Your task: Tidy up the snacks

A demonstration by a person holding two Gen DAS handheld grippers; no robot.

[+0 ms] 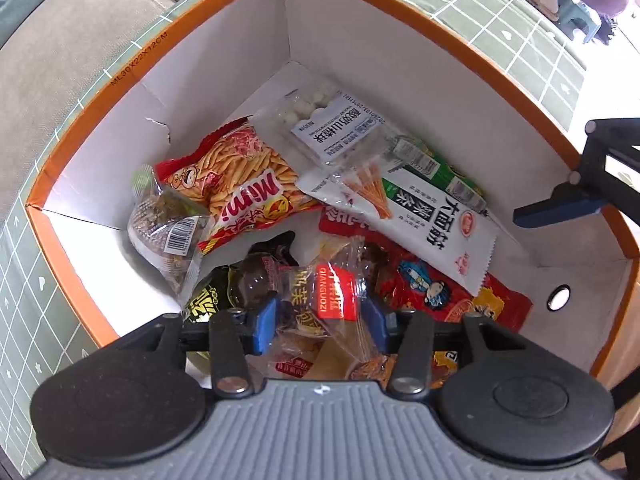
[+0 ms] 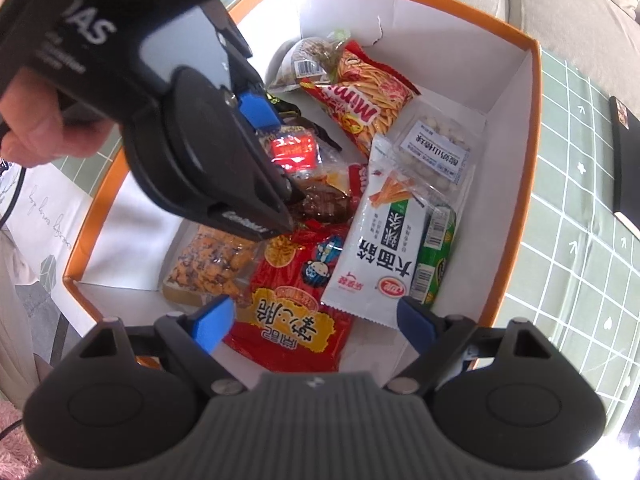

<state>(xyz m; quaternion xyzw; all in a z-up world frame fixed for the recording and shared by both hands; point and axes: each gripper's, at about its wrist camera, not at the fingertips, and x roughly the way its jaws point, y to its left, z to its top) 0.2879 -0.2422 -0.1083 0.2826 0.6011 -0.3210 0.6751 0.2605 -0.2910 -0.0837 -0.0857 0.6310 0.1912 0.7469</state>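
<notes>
An orange-rimmed white box (image 1: 100,92) holds several snack packets. My left gripper (image 1: 320,320) is inside the box, shut on a clear packet with a red label (image 1: 332,292); it also shows in the right wrist view (image 2: 294,148). Further in lie a red Mimi packet (image 1: 244,184), a clear packet of white balls (image 1: 328,124) and a white-green packet (image 1: 424,216). My right gripper (image 2: 314,322) is open and empty above the box's near edge, over a red-yellow packet (image 2: 296,300). The left gripper's body (image 2: 200,140) fills the upper left of that view.
The box (image 2: 516,184) sits on a green grid-pattern mat (image 2: 580,220). A grey cushion (image 1: 60,52) lies beyond it. A dark flat object (image 2: 624,160) lies on the mat at the right. A packet of orange-brown snacks (image 2: 208,268) lies in the box's near left corner.
</notes>
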